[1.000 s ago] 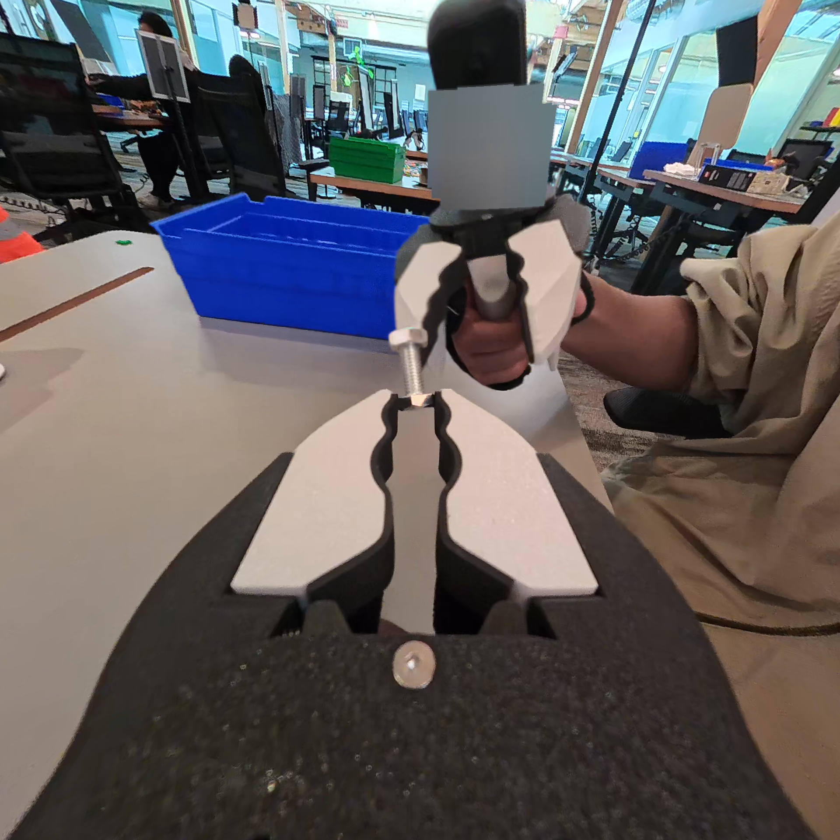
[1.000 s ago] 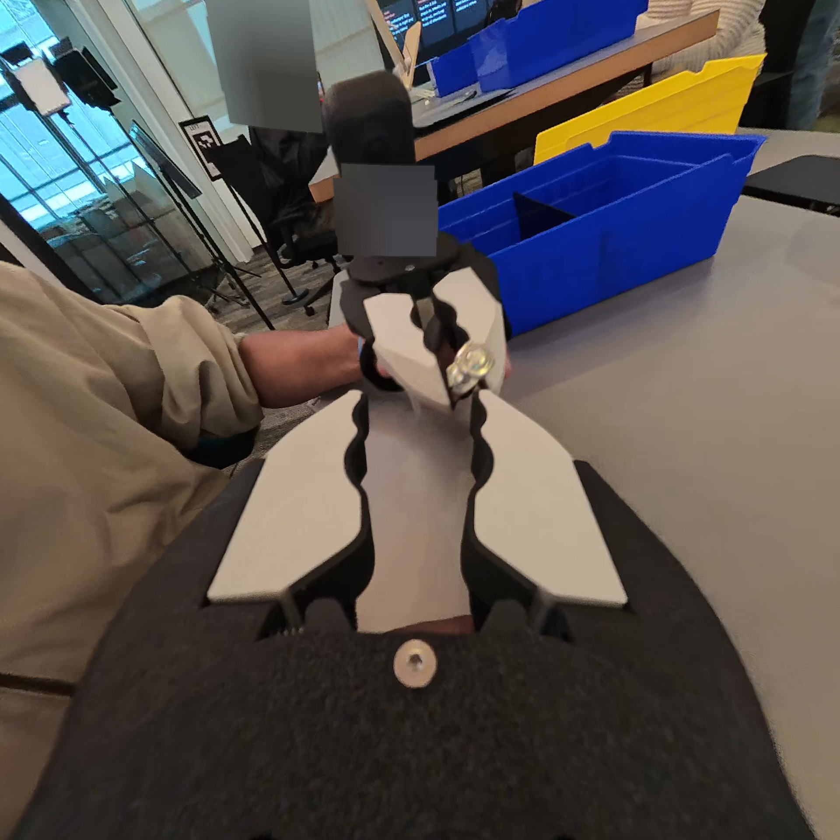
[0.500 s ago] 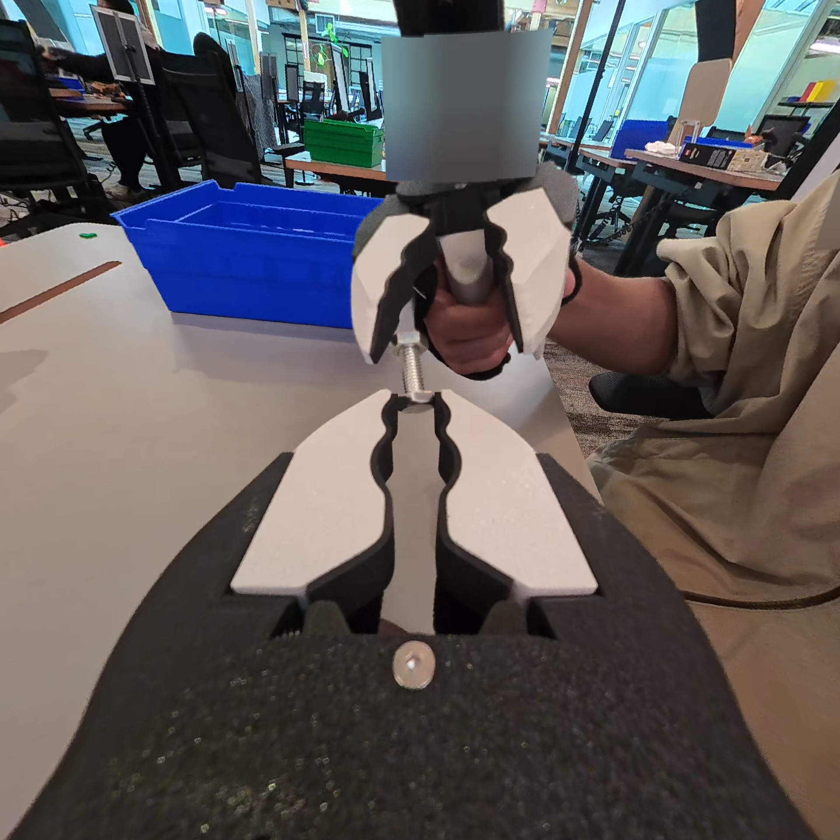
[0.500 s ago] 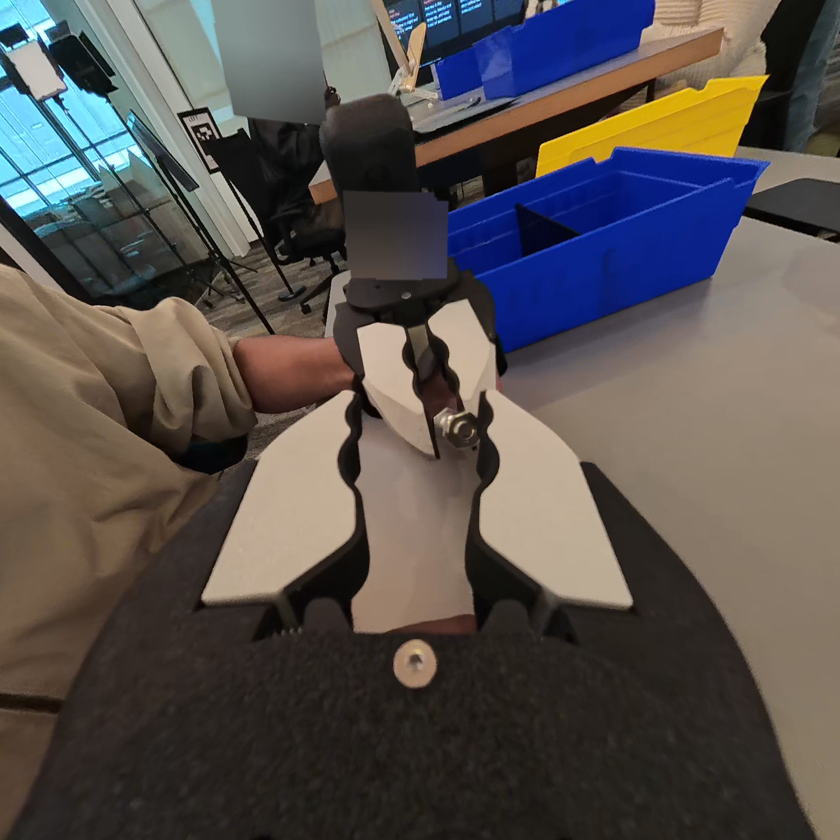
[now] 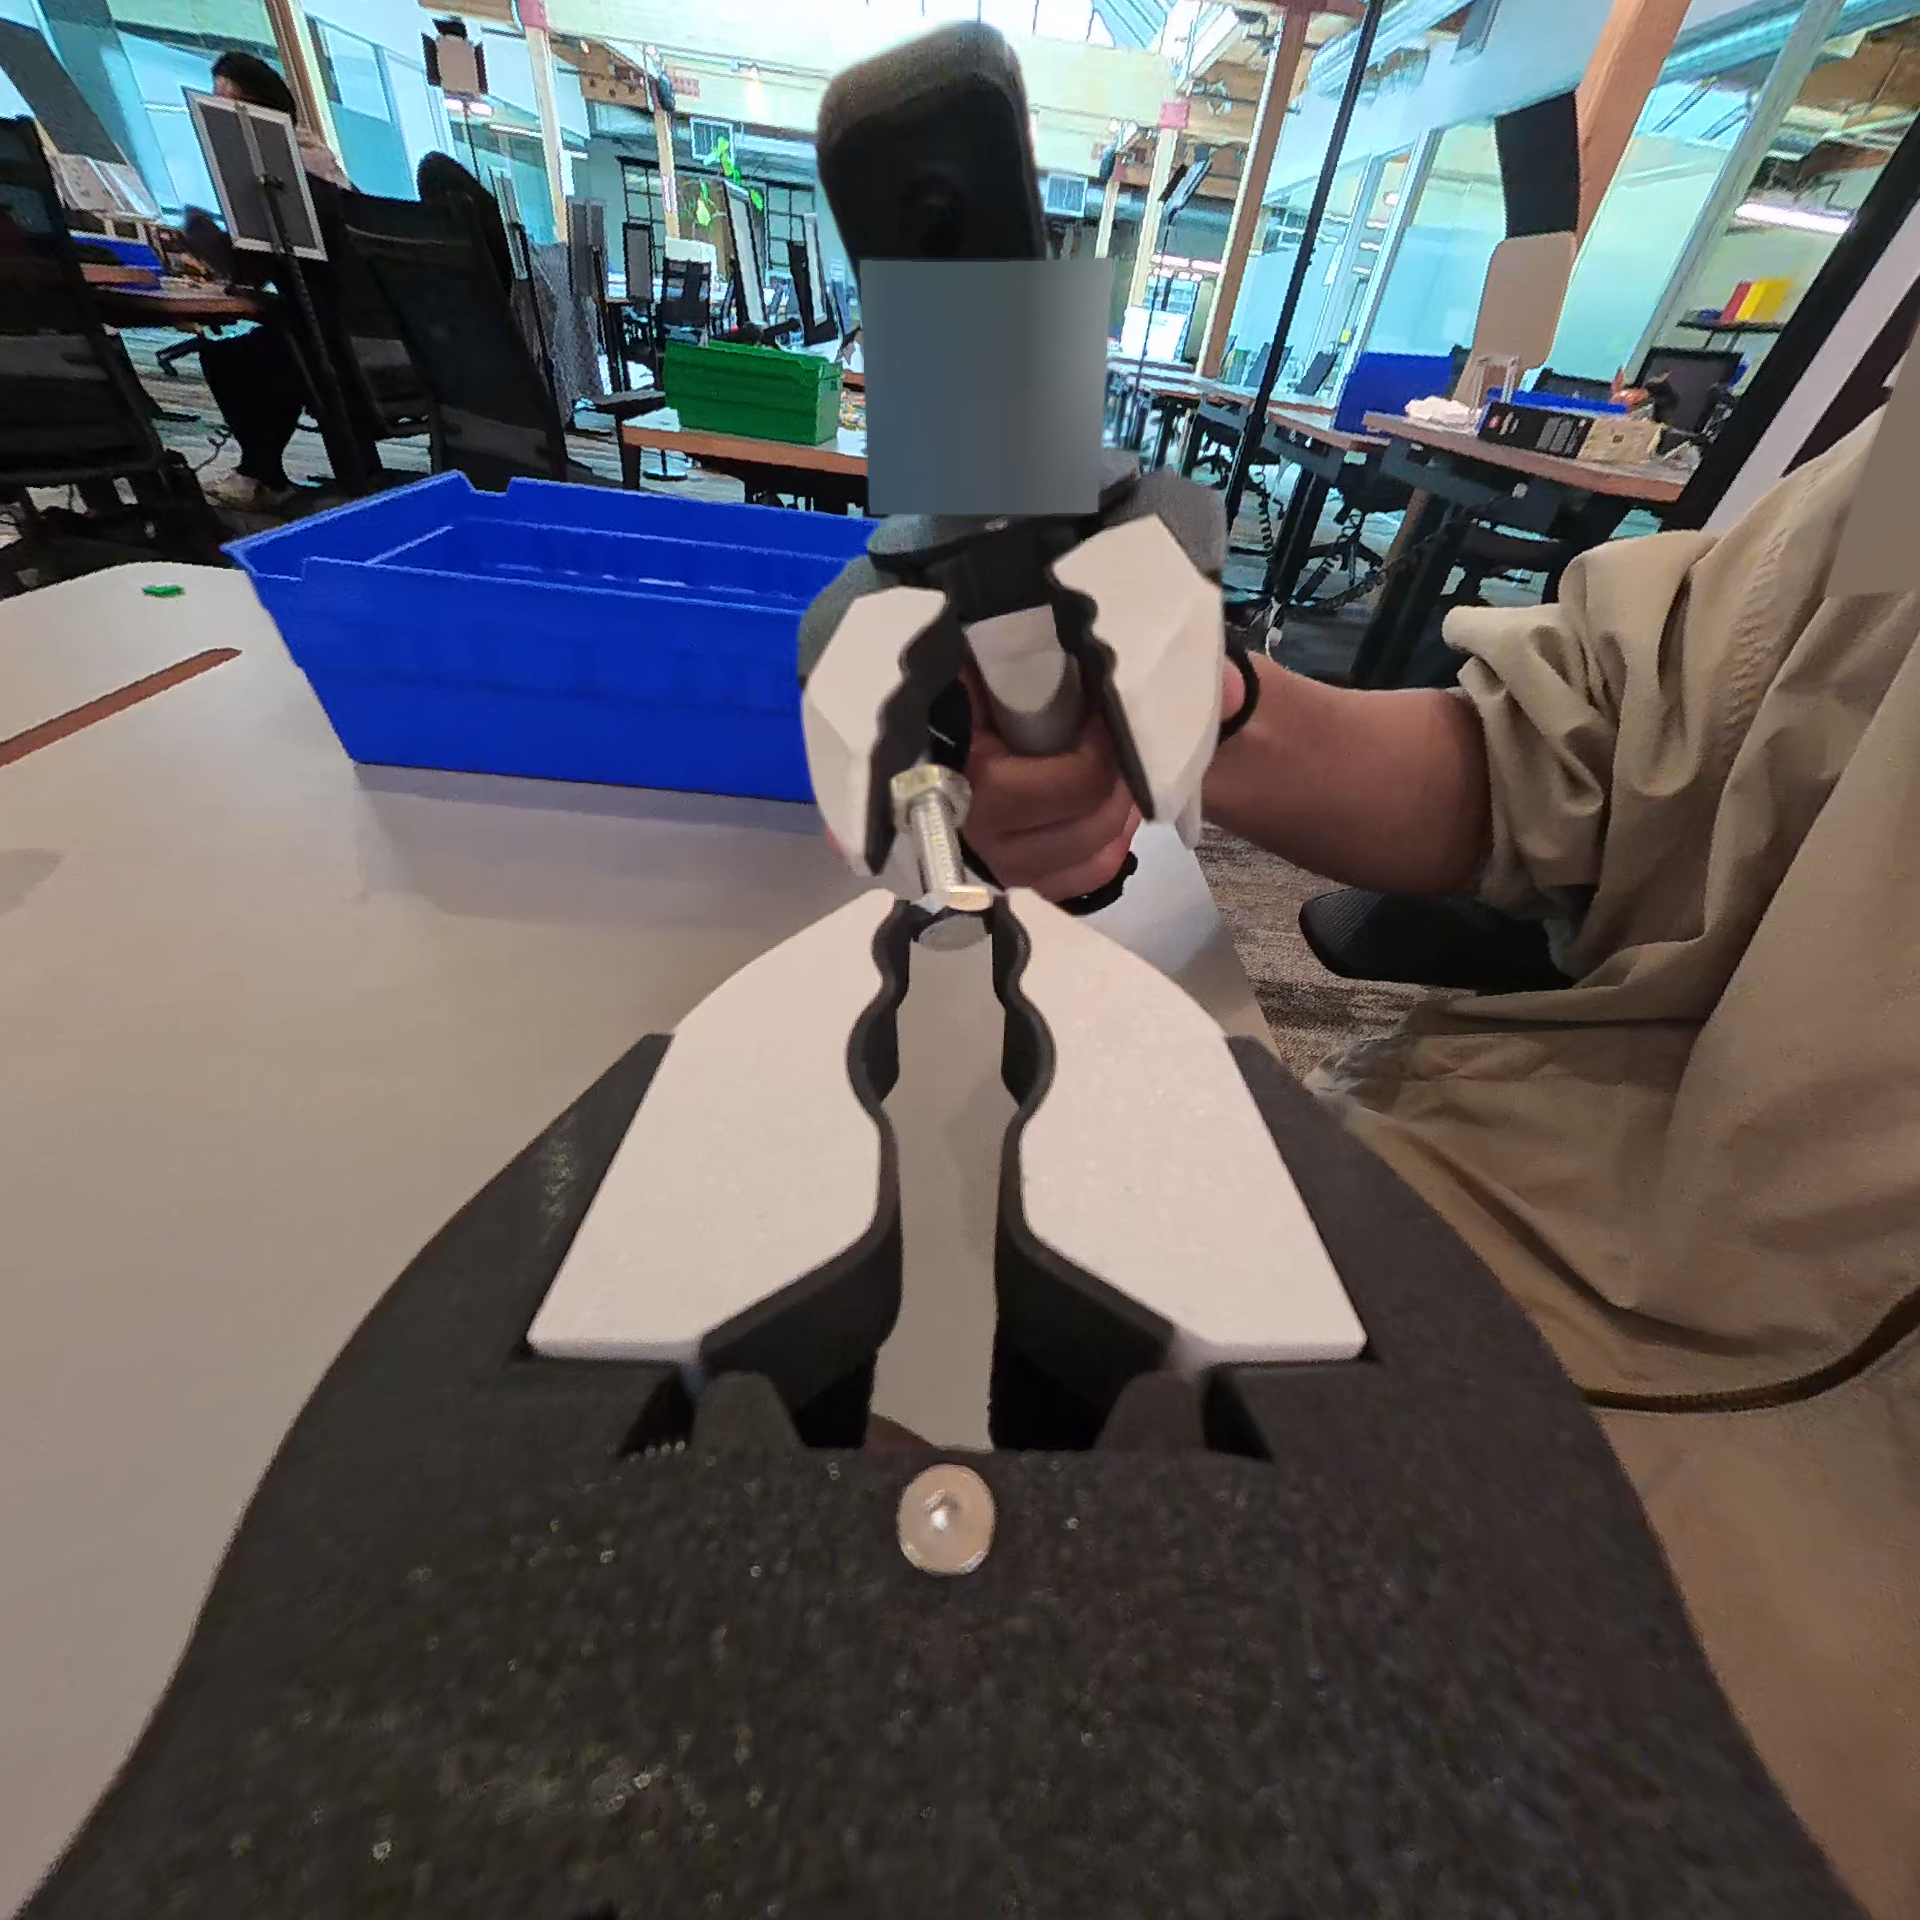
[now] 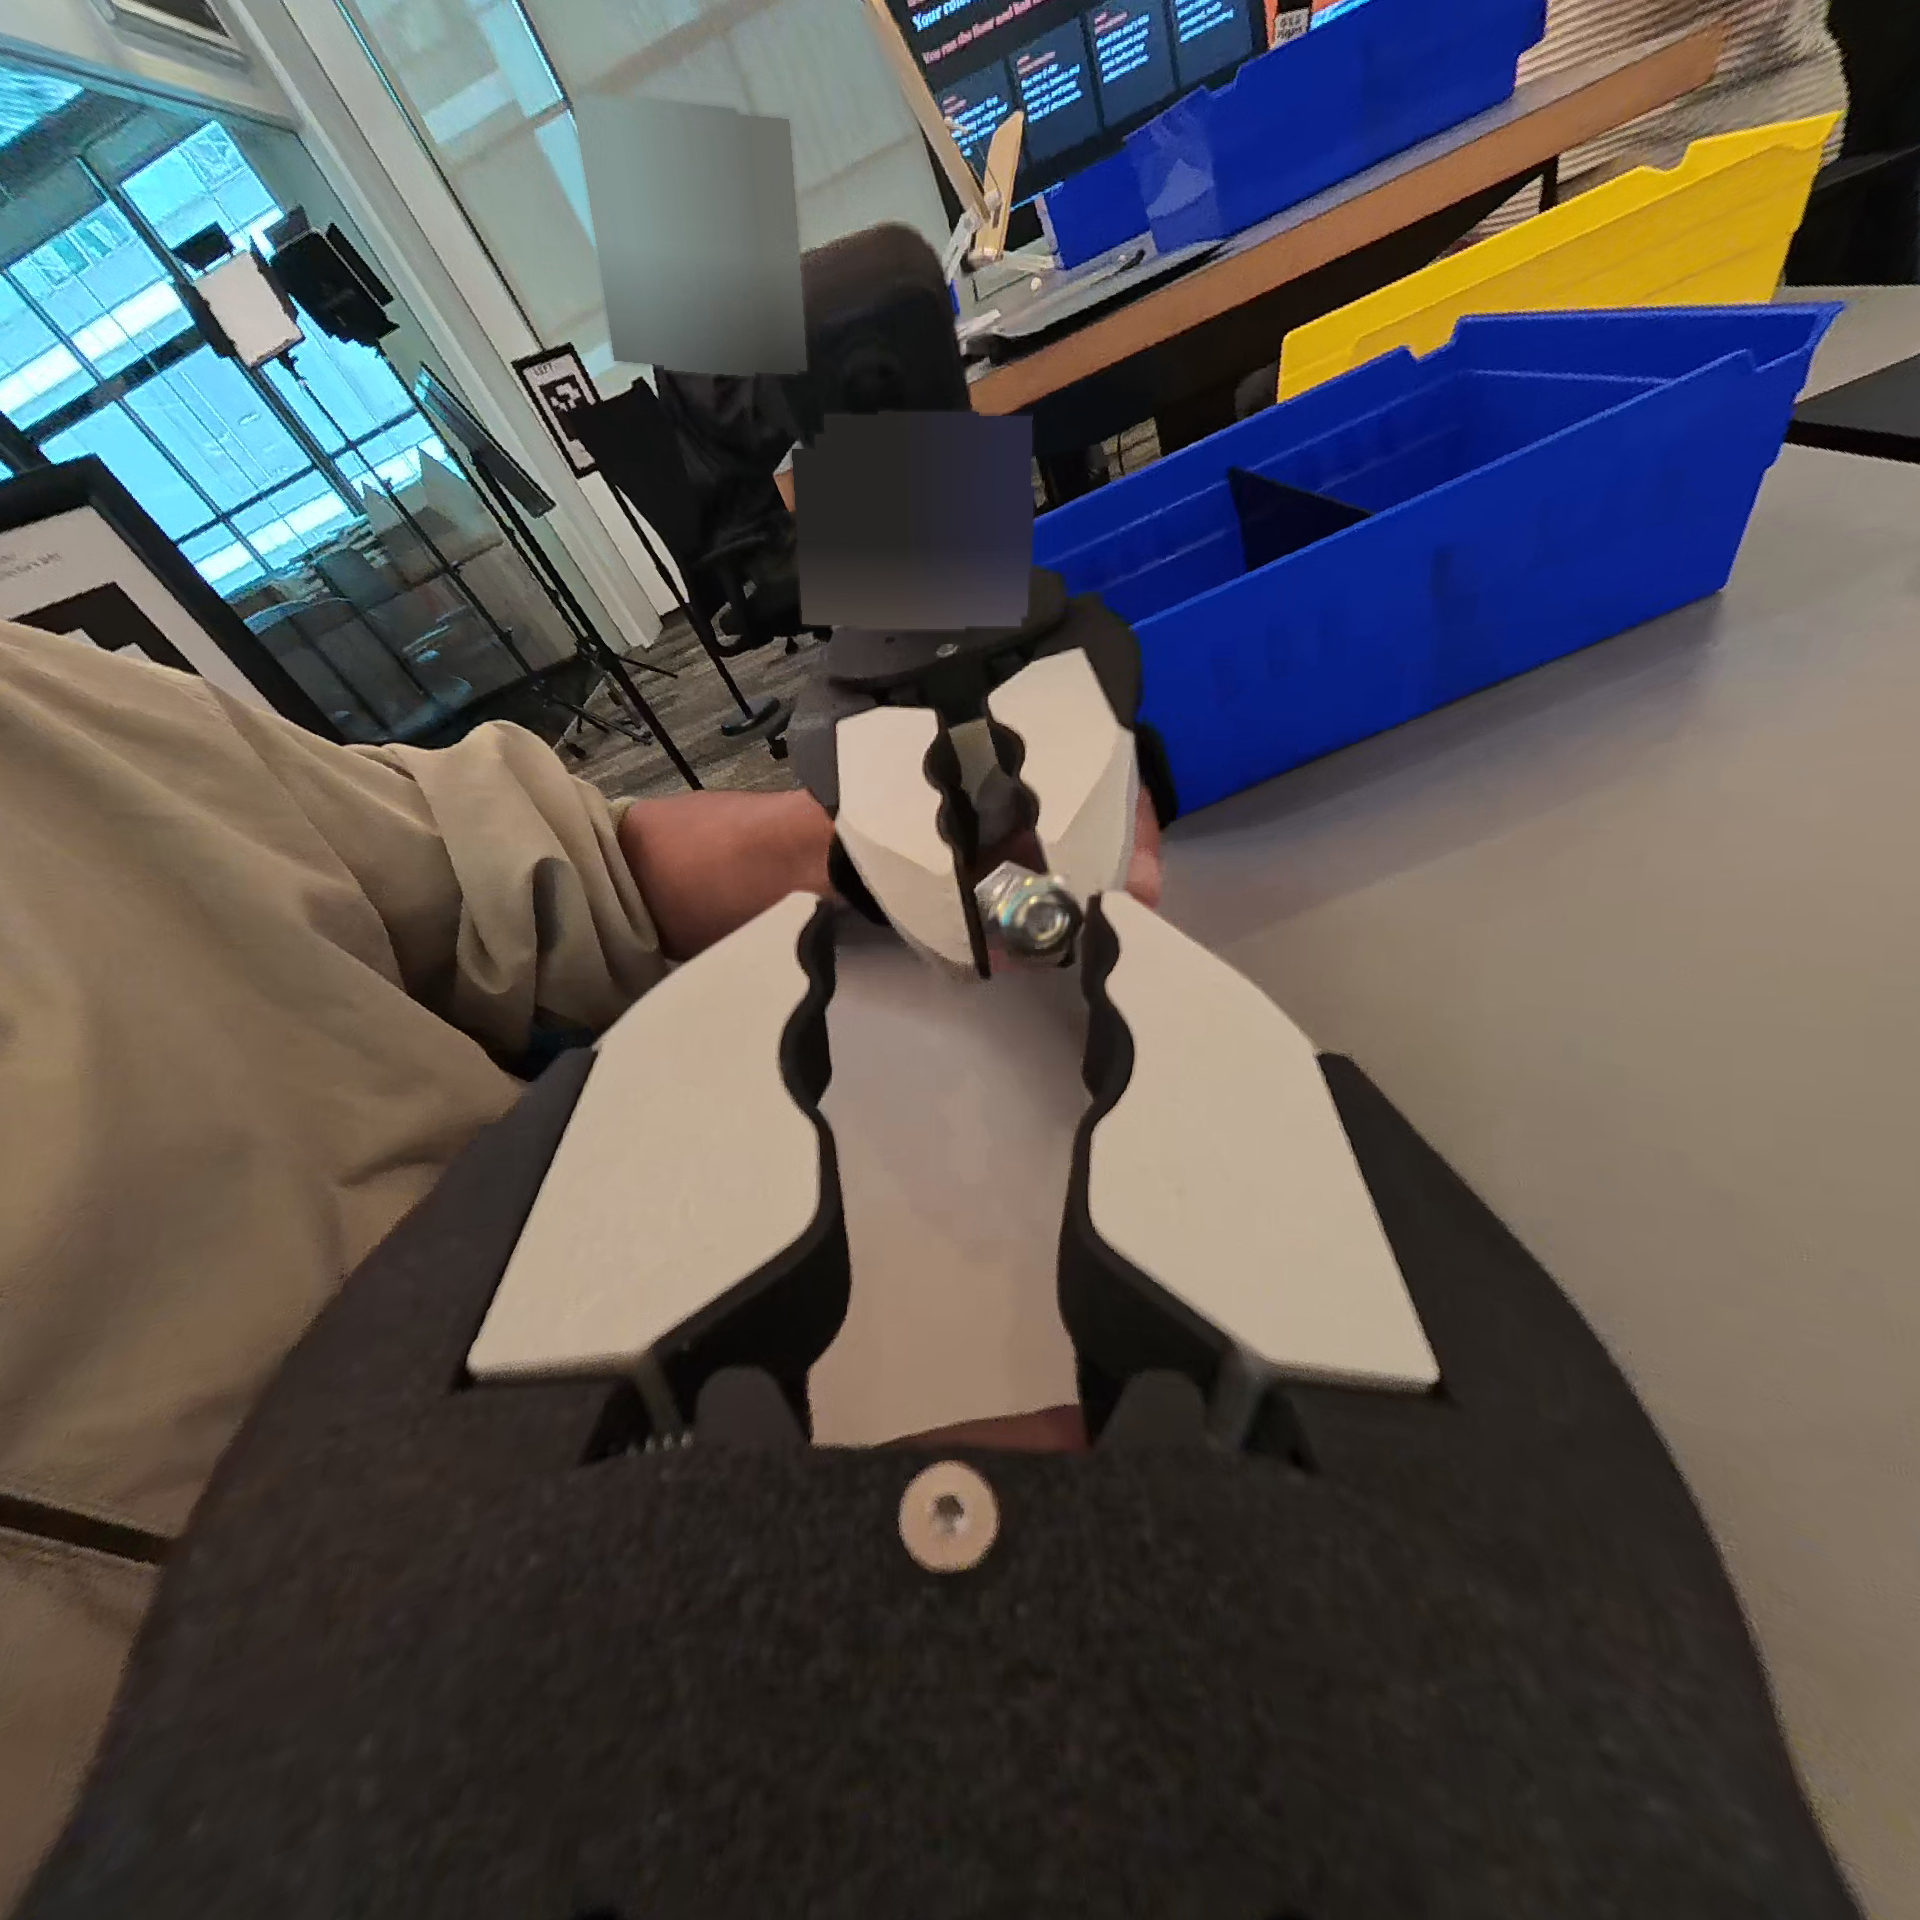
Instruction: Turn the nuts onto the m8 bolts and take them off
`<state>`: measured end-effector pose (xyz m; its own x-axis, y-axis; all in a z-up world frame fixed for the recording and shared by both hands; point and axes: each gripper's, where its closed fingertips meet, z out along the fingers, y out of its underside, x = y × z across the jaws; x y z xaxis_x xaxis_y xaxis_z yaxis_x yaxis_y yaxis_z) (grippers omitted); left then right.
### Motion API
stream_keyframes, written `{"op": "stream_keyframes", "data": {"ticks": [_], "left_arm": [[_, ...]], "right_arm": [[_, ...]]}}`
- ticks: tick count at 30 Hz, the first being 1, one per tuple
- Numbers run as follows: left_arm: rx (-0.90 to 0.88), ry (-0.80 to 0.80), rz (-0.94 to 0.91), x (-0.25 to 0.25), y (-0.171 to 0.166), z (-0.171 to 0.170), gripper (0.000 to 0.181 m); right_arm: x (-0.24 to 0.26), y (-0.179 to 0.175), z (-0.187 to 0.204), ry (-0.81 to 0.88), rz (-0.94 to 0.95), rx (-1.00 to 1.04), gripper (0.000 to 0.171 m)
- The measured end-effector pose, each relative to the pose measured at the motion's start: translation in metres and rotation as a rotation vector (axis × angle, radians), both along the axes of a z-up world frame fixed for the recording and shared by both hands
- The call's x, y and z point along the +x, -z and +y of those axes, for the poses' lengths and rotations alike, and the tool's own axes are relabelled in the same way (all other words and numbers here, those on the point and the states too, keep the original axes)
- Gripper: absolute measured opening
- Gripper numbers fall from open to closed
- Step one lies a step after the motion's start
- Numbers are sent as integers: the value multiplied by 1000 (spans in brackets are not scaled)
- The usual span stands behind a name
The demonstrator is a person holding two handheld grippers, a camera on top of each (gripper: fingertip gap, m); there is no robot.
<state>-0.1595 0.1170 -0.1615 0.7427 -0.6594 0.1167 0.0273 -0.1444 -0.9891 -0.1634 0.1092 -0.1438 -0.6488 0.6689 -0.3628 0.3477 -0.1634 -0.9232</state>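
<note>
- Above the near edge of the grey surface (image 5: 312, 987), the two grippers face each other, tips almost meeting.
- The left gripper (image 5: 951, 925) is clamped on the head of the bolt (image 5: 940, 842), at the very tips of its white fingers (image 5: 748, 1143); behind the tips the jaws leave a narrow gap.
- The bolt stands up from that grip, leaning slightly left, its threaded shank bare between head and nut (image 5: 928, 781).
- The nut sits at the far end of the shank, against the inner edge of one finger of the right gripper (image 5: 997, 831).
- In the right wrist view, the right gripper (image 6: 951, 935) has its fingers spread wide; the bolt's end with the nut (image 6: 1034, 920) lies just inside its right fingertip (image 6: 1122, 935), and the other finger is well clear.
- The right hand (image 5: 1049, 810) is wrapped around its gripper's handle, forearm level, with a beige sleeve (image 5: 1662, 727) pushed back from the wrist.
- The left hand (image 6: 748, 862) is mostly hidden behind its gripper; its forearm enters from the left, sleeved the same.
- A blue bin (image 5: 540, 644) rests on the surface beyond the grippers.
</note>
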Motion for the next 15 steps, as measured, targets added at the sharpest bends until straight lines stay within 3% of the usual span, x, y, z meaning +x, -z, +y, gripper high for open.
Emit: {"op": "stream_keyframes", "data": {"ticks": [7, 15], "left_arm": [[6, -23, -19, -9, -4, 0, 15], [-2, -6, -2, -4, 0, 0, 15]], "right_arm": [[8, 8, 0, -4, -3, 59, 41], [0, -7, 5, 13, 25, 84, 44]]}}
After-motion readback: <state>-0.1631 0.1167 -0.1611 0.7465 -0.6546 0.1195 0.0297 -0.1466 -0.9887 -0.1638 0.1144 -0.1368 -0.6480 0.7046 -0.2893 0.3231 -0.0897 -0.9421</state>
